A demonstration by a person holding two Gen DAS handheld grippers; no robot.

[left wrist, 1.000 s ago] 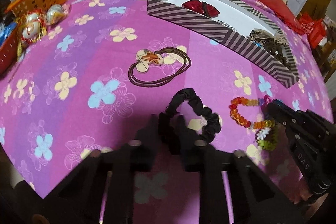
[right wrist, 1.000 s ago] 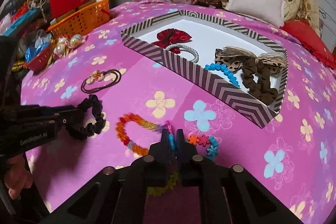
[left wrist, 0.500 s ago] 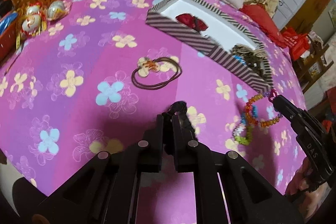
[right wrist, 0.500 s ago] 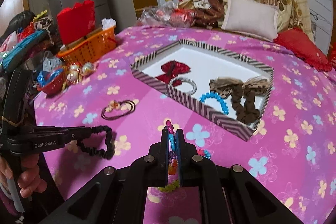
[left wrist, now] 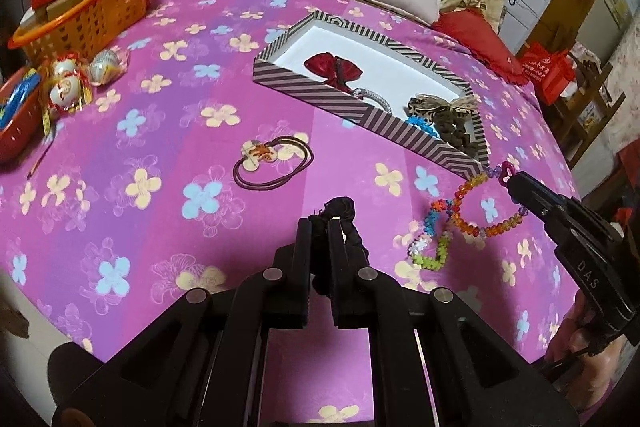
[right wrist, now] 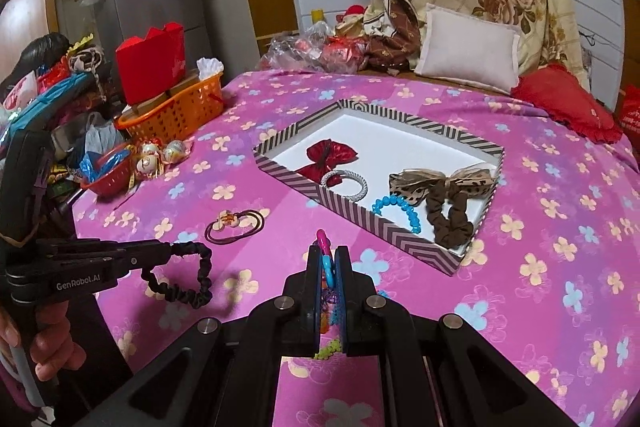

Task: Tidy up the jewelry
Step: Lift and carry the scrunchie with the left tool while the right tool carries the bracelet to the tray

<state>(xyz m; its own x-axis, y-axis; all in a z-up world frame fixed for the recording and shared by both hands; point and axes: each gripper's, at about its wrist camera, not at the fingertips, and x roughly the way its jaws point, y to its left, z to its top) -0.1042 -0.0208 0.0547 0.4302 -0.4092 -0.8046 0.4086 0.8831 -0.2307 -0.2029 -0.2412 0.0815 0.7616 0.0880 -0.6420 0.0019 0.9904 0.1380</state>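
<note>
Striped cardboard, the open box [right wrist: 384, 227] lies ahead of both grippers and a little to the right of each, its long axis running from near-right to far-left, and it already holds a red bow [right wrist: 330, 159], a blue bead bracelet [right wrist: 396, 209] and a brown scrunchie [right wrist: 450, 217]. Nearer to its front corner is the right gripper [right wrist: 328, 255], closed on a bunch of coloured bead bracelets [left wrist: 468, 215] that hangs under it above the cloth. The left gripper [left wrist: 320, 227], further back and to the left, is closed on a black scrunchie [right wrist: 188, 275], so I judge the right one has the shorter way forward over the wall.
</note>
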